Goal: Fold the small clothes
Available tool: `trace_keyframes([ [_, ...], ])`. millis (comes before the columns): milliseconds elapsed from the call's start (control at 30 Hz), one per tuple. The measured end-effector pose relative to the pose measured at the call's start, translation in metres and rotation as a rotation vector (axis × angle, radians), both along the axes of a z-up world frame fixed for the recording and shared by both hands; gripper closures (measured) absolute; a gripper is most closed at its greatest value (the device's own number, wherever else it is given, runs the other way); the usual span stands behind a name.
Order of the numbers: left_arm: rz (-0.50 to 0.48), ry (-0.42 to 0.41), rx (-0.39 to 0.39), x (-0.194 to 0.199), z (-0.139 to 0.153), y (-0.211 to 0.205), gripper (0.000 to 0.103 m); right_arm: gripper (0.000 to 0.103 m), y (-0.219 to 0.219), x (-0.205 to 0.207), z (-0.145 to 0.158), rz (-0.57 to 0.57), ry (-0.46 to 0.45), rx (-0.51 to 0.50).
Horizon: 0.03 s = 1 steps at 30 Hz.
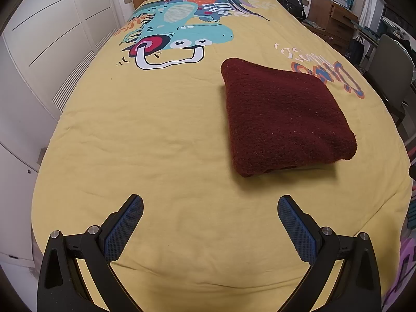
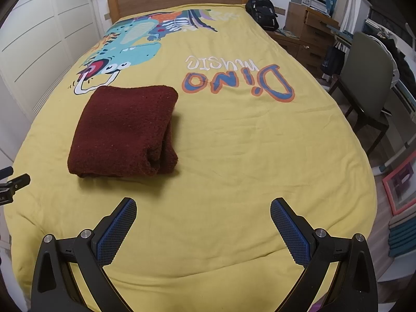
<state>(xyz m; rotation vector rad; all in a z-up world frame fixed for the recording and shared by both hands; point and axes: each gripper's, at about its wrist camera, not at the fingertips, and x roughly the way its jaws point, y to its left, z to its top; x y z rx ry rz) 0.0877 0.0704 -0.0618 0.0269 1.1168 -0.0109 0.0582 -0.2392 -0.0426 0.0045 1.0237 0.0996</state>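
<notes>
Already folded, the maroon cloth lies on the yellow bedspread ahead-right of the left gripper and ahead-left of the right gripper, between the 2, both spread wide, empty, about equally near.
</notes>
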Motion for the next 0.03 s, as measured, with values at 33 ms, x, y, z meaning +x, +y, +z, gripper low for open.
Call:
trace_keyframes([
  [33,0.0,0.001,0.0,0.0001,-0.0001,0.0,0.001,0.0,-0.0006,-0.0004,0.0001,-0.003,-0.002,0.002],
])
